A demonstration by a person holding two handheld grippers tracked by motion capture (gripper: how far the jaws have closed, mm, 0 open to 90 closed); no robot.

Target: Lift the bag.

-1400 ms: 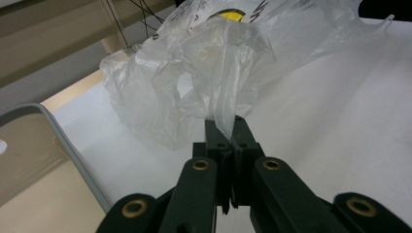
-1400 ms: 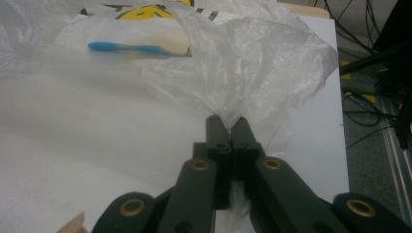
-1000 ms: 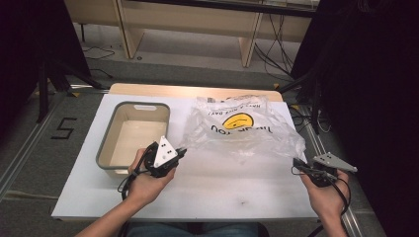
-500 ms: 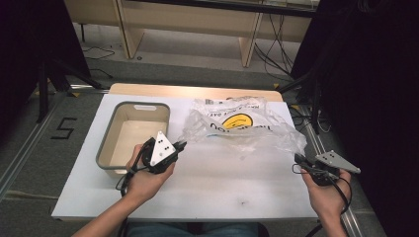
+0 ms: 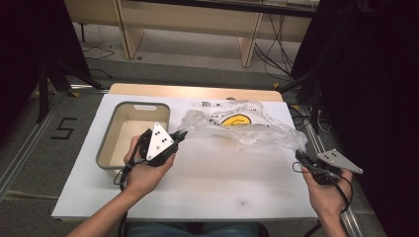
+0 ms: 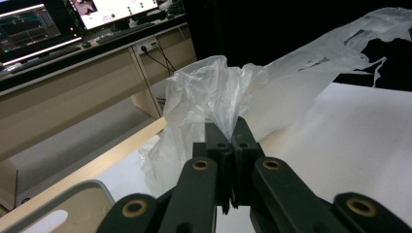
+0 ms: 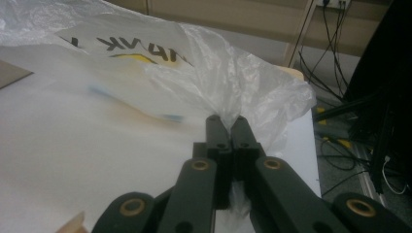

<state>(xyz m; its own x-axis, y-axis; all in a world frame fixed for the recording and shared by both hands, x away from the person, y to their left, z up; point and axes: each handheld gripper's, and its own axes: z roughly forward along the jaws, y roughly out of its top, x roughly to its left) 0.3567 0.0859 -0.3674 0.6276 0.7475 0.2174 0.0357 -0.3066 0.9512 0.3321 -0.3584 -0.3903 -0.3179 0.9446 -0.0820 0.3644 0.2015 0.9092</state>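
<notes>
From the high view, a thin, crinkled clear plastic bag [image 5: 242, 127] with a yellow print and dark lettering is stretched over the white table [image 5: 207, 182] beside a grey bin [image 5: 106, 150], held at one end by the left gripper [image 5: 181, 134] and at the other by the right gripper [image 5: 299, 155]. In the left gripper view the jaws are clamped on a bunched fold of the bag [image 6: 214, 97], which rises off the table; in the right gripper view the jaws are likewise pinched tight on a gathered corner of the bag [image 7: 228, 87], its black letters and yellow mark showing through the film

Overhead forward-down; two close claw-mounted views
</notes>
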